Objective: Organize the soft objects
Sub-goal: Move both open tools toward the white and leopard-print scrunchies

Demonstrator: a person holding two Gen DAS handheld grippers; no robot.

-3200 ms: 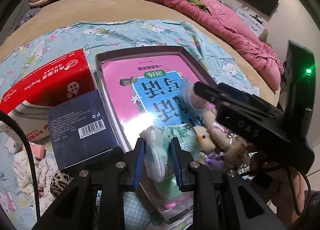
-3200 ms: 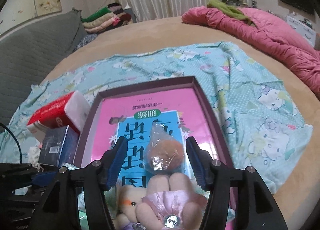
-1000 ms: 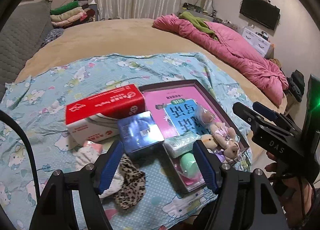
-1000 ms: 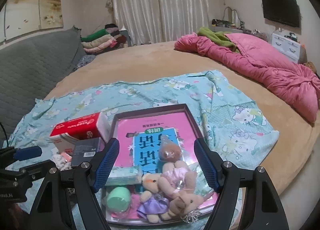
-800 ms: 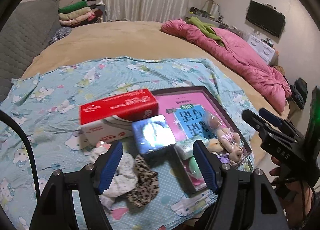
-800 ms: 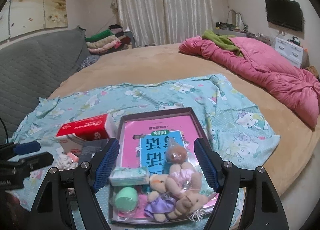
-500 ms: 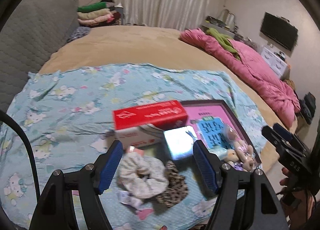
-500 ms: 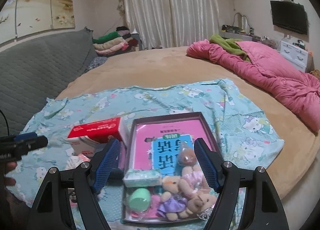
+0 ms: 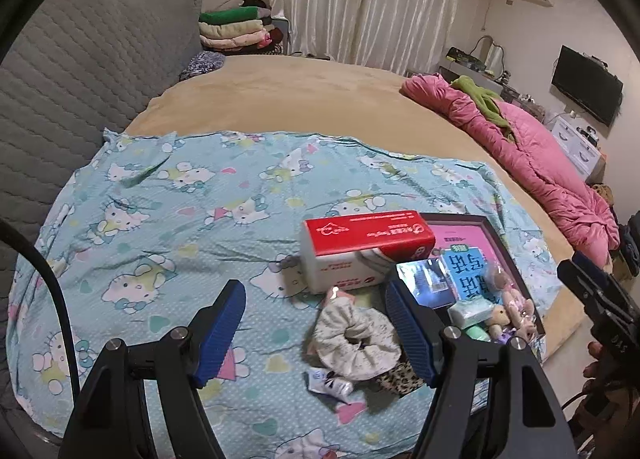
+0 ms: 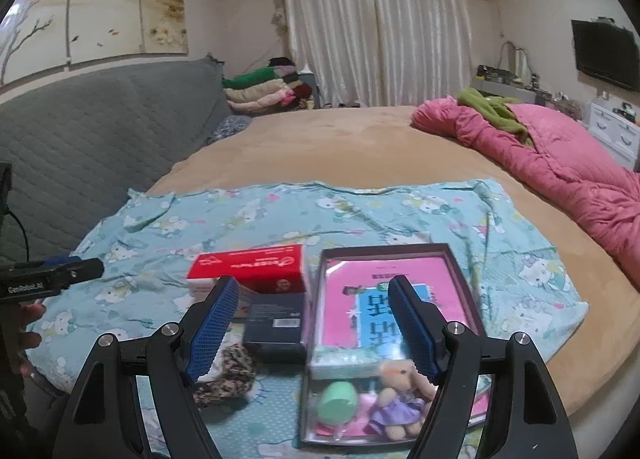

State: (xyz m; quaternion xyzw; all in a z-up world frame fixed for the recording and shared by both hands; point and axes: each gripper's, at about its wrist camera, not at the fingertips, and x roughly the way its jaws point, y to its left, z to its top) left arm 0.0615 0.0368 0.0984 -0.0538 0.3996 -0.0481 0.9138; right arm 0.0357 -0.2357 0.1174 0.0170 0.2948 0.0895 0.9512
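Note:
My left gripper [image 9: 314, 287] hangs open and empty above the blue cartoon-print sheet [image 9: 168, 227]. Below its right finger lie a white scrunchie [image 9: 356, 335] and a leopard-print scrunchie [image 9: 400, 377]. My right gripper [image 10: 314, 281] is open too, well above the dark-rimmed tray [image 10: 384, 249]. In the tray, on a pink book [image 10: 384, 287], lie a tissue pack [image 10: 344, 361], a green ball [image 10: 340, 399] and a plush bear in a purple dress [image 10: 400, 391]. The leopard-print scrunchie [image 10: 228, 373] lies left of the tray.
A red tissue box [image 10: 248, 267] and a dark blue box [image 10: 276, 323] stand left of the tray. A small packet [image 9: 328, 381] lies near the scrunchies. A pink quilt [image 10: 568, 163] covers the bed's right side; a grey quilted headboard [image 9: 72, 71] rises at left.
The left gripper has let go of the tissue pack, which now lies in the tray. Both grippers have drawn back and risen; the left has swung left over the scrunchies.

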